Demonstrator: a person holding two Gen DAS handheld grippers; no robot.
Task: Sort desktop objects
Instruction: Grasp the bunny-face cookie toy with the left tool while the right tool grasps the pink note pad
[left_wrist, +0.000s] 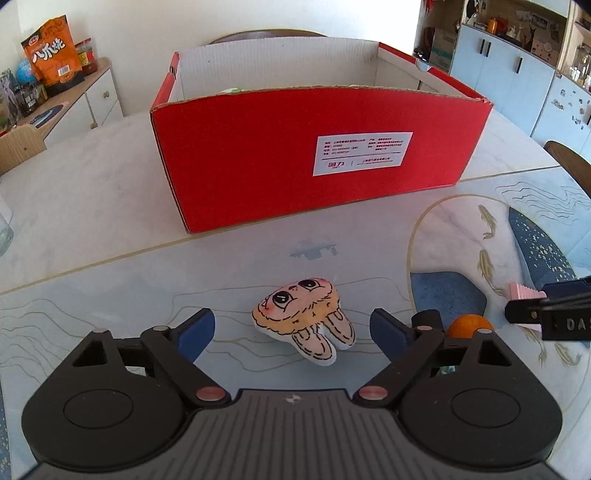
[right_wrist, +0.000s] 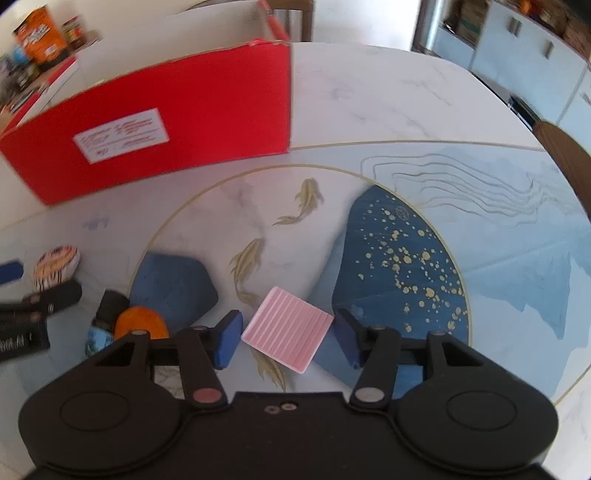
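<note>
A red cardboard box (left_wrist: 258, 155) stands open on the table; it also shows in the right wrist view (right_wrist: 177, 114). A flat plush bunny face (left_wrist: 303, 319) lies on the table between the open fingers of my left gripper (left_wrist: 293, 332). A pink ribbed square block (right_wrist: 286, 328) lies between the open fingers of my right gripper (right_wrist: 286, 339); its edge shows in the left wrist view (left_wrist: 524, 293). An orange ball (left_wrist: 469, 326) lies between the two grippers, also seen in the right wrist view (right_wrist: 142, 325).
The round table (left_wrist: 92, 221) has a painted fish and blue pattern. A small black-capped bottle (right_wrist: 105, 321) lies by the orange ball. A cabinet with a snack bag (left_wrist: 51, 51) stands far left. Chair backs (right_wrist: 565, 155) stand at the table's right edge.
</note>
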